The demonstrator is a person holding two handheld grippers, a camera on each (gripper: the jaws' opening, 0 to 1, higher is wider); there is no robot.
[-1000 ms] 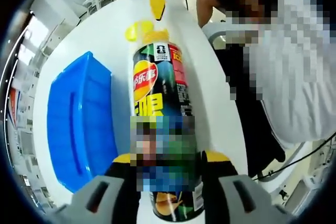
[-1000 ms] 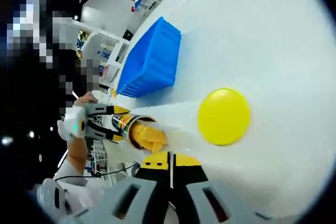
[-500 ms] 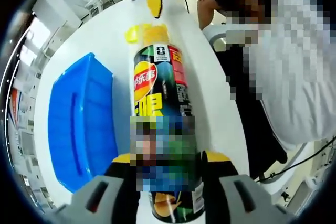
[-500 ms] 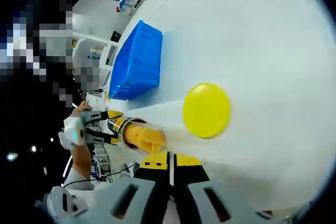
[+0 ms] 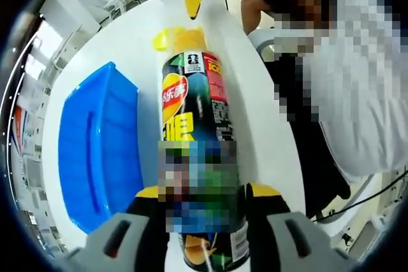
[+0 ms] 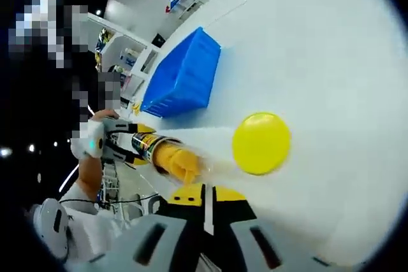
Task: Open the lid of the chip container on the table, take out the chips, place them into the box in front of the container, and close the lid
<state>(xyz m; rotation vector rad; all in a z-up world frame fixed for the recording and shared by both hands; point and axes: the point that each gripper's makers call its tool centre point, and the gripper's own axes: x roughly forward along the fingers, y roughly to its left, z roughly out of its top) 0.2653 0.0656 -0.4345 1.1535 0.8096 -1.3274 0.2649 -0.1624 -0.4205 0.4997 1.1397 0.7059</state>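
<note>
Left gripper view: the blue box (image 5: 95,157) is lying on the white bench (image 5: 255,125), just beside the chip container (image 5: 194,138). The left gripper (image 5: 203,221) is gripping the container near its base, jaws pinching both sides. Beyond the open mouth, a stack of chips (image 5: 185,38) is protruding — the yellow lid (image 5: 159,41) is resting on the bench beside it.

Right gripper view: the box (image 6: 182,78) is sitting at upper left, the chips (image 6: 173,160) are emerging from the container (image 6: 145,146), and the lid (image 6: 261,143) is lying flat. The right gripper (image 6: 204,205) is hovering — jaws pressed together.
</note>
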